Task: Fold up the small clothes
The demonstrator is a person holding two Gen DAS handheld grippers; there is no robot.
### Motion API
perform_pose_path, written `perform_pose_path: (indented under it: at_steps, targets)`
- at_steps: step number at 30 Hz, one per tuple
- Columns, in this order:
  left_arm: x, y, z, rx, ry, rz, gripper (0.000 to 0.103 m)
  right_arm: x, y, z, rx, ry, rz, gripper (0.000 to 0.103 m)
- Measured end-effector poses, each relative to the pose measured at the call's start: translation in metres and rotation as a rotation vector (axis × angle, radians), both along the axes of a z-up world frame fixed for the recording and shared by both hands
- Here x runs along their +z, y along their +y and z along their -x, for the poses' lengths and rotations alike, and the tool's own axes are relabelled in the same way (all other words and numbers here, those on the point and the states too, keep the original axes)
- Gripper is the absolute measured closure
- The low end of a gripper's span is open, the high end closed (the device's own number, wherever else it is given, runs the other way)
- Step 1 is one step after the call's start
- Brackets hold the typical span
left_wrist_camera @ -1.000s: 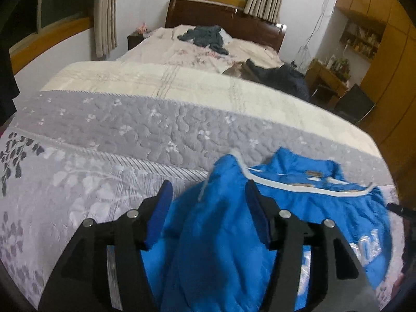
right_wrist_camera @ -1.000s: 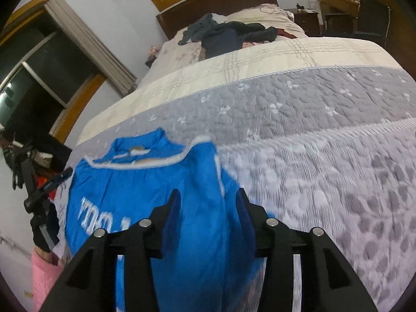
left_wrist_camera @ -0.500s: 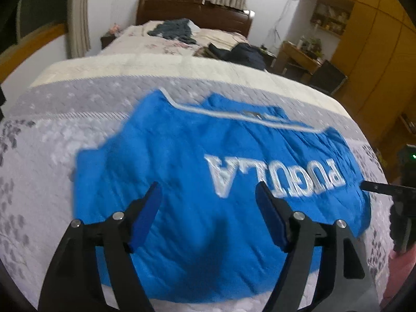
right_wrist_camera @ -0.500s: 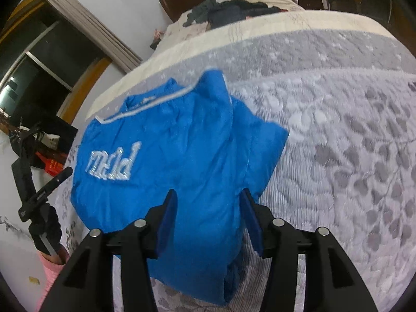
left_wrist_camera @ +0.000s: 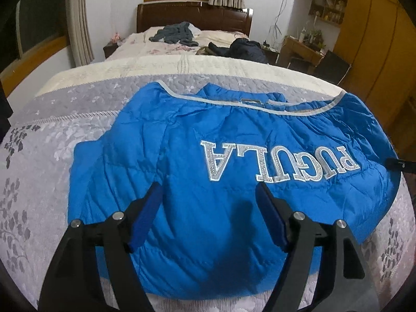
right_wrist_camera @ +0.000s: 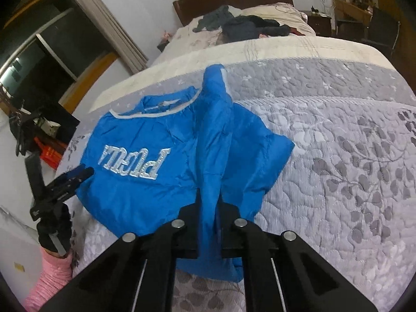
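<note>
While you hold your left gripper (left_wrist_camera: pixel 209 208) above the near hem of the blue jacket (left_wrist_camera: pixel 234 182), its blue-padded fingers (left_wrist_camera: pixel 145 215) stand wide apart with nothing between them. The jacket lies back-up on the grey quilted bedspread (left_wrist_camera: pixel 46 156) of the bed, its collar toward 12 o'clock and its silver lettering (left_wrist_camera: pixel 278 163) reading upside down from your side. One sleeve end lies flat on the quilt at about 9 o'clock in the left wrist view.

Your right gripper (right_wrist_camera: pixel 209 223) has its fingers pressed together on a raised ridge of the jacket's fabric (right_wrist_camera: pixel 215 156), which runs from the fingers up toward 12 o'clock, where the white-trimmed edge (right_wrist_camera: pixel 223 78) stands above the quilt. To the right of that ridge, at roughly 2 o'clock, a flap of the jacket spreads flat on the bedspread. In the same view your left gripper shows at 9 o'clock, just beside the jacket's edge, held by a gloved hand (right_wrist_camera: pixel 53 231) over a pink sleeve (right_wrist_camera: pixel 49 273). Dark clothes (left_wrist_camera: pixel 176 35) lie heaped far off near the wooden headboard (left_wrist_camera: pixel 195 15) at 12 o'clock.
</note>
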State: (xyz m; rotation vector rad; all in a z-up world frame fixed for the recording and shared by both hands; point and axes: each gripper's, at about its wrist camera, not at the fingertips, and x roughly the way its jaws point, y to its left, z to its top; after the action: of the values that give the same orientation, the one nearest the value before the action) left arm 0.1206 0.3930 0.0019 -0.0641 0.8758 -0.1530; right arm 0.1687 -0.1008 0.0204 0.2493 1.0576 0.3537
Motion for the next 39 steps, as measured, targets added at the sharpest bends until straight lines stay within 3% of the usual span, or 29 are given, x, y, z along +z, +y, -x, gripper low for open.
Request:
perform_pose_path:
  at_steps: [12, 22, 36, 38, 39]
  targets:
    - [0.001, -0.001, 0.005, 0.008, -0.016, -0.018, 0.029, -0.033, -0.007, -0.013, -0.028, 0.076, 0.005, 0.094]
    - [-0.004, -0.004, 0.008, 0.009, -0.018, -0.033, 0.029, -0.067, -0.005, -0.015, -0.035, 0.088, -0.017, 0.09]
    - [-0.006, -0.005, 0.009, 0.007, -0.011, -0.041, 0.029, -0.071, -0.005, -0.016, -0.051, 0.097, -0.016, 0.09]
    - [-0.005, -0.005, 0.01, 0.004, -0.01, -0.038, 0.029, -0.064, -0.004, -0.017, -0.05, 0.094, -0.013, 0.085]
    - [-0.005, -0.005, 0.01, 0.002, -0.01, -0.036, 0.029, -0.059, -0.004, -0.015, -0.045, 0.087, -0.021, 0.076]
